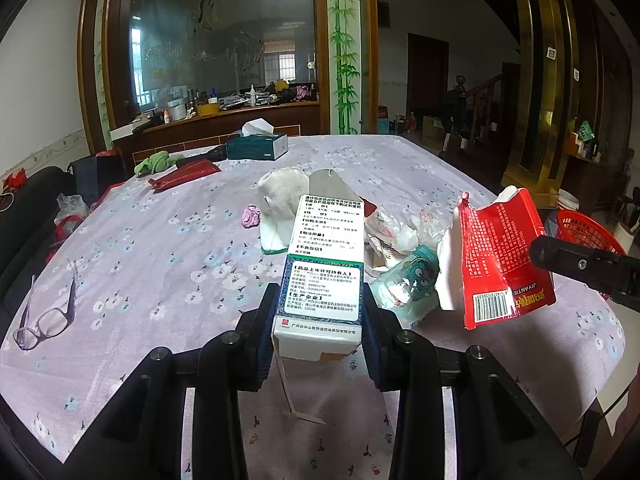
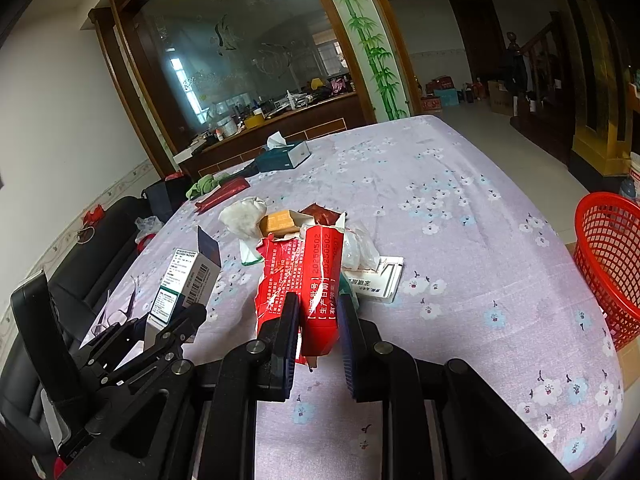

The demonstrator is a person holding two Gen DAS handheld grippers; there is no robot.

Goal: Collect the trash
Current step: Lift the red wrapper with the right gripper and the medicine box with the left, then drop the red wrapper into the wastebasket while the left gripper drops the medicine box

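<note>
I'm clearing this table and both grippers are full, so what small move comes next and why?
Probably swing the right gripper rightward toward the red plastic mesh basket beside the table. It already clamps the torn red paper packet, lifted off the cloth, while the left gripper holds the white cardboard medicine box.

The red basket (image 1: 588, 232) is cut off by the right frame edge in both wrist views, its lower part hidden behind the right gripper (image 1: 576, 264). The fine print on the medicine box (image 1: 320, 276) is too small to be read. Items on the distant counter (image 1: 224, 108), upper left, cannot be identified.
</note>
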